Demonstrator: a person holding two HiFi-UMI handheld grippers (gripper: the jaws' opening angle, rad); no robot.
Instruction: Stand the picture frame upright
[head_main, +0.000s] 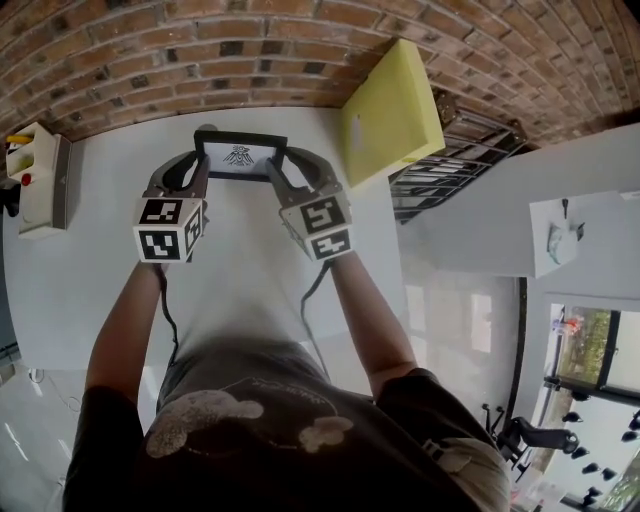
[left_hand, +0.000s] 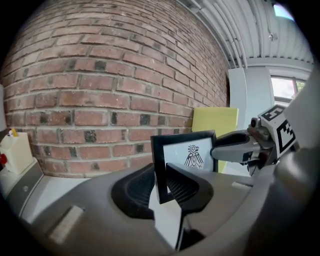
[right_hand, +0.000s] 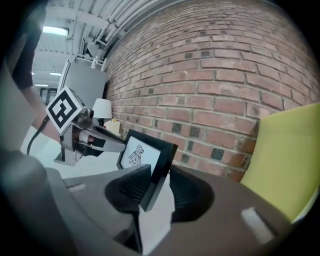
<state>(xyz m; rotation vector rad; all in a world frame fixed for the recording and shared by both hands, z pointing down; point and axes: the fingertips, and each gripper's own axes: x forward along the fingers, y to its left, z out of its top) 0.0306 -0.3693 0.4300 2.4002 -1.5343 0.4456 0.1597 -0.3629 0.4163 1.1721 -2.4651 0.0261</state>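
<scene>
Far left: a cream plastic box with yellow and red fittings (head_main: 35, 180), at the edge of the white surface (head_main: 100, 300), well apart from the work; you can ignore it. Next: left tongs (left_hand: 161, 182), ribbed pads pinching the left edge of the black-rimmed rectangular picture frame with a white bird-figure print (head_main: 240, 157). The frame is near the back of the surface, just before the red brick wall (head_main: 150, 60), with its face toward you and close to upright. No view shows whether its bottom edge rests on the surface, or whether it has a rear prop. Next: right tongs (right_hand: 159, 189), spread to either side of the frame's right edge. A sliver of white shows behind the edge, so they are judged not yet clamped. Close them gently before you trust that side. Hold both ends at one height so the frame does not twist, and seat the bottom edge flat. Then let go one side at a time, watching for a lean. Far right: a pale yellow foam panel (head_main: 390, 110) propped at the wall, with a black wire rack (head_main: 450, 165) beyond it. Allow the frame room from both.
</scene>
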